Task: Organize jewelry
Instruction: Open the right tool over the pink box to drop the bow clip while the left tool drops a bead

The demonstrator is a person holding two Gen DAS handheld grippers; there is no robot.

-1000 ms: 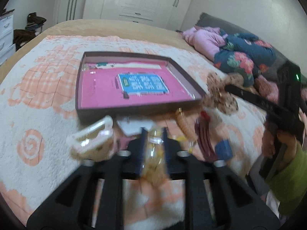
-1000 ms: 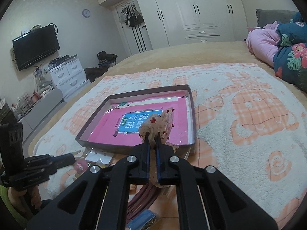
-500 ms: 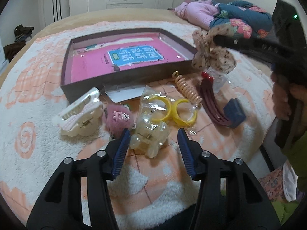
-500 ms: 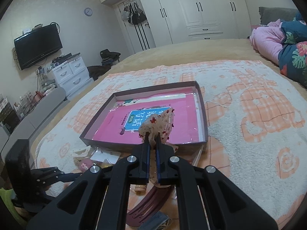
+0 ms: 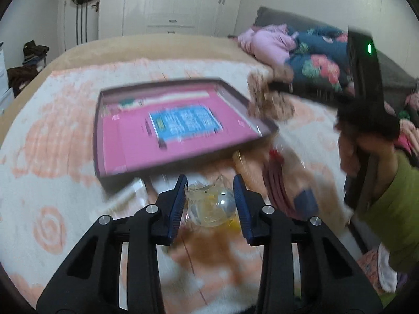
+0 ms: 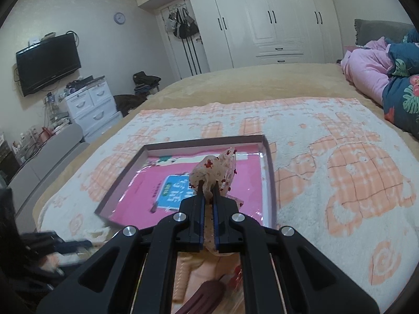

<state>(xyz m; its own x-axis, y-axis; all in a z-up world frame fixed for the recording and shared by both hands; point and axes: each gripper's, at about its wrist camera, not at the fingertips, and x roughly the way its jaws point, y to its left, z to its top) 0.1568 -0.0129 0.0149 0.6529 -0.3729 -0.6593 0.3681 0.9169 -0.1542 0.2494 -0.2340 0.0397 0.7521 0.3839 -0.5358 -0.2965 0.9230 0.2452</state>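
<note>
My right gripper (image 6: 208, 196) is shut on a beige scrunchie with red dots (image 6: 213, 172) and holds it above the near right part of the shallow brown tray (image 6: 269, 172), whose floor is pink with a blue label. In the left wrist view that scrunchie (image 5: 267, 99) hangs over the tray's right corner (image 5: 262, 123). My left gripper (image 5: 209, 201) is open, its fingers on either side of a clear plastic bag of yellow hair rings (image 5: 212, 206) on the blanket. The view is blurred, so contact is unclear.
A dark red headband (image 5: 277, 183) and a blue clip (image 5: 306, 201) lie on the white and orange blanket (image 6: 340, 172) right of the bag. Something white (image 5: 125, 196) lies left of it. Pillows and bedding (image 5: 301, 52) are piled at the far right.
My left gripper let go of the bag, pulled back, then moved forward around it again, still open. My right gripper carried the scrunchie forward over the tray.
</note>
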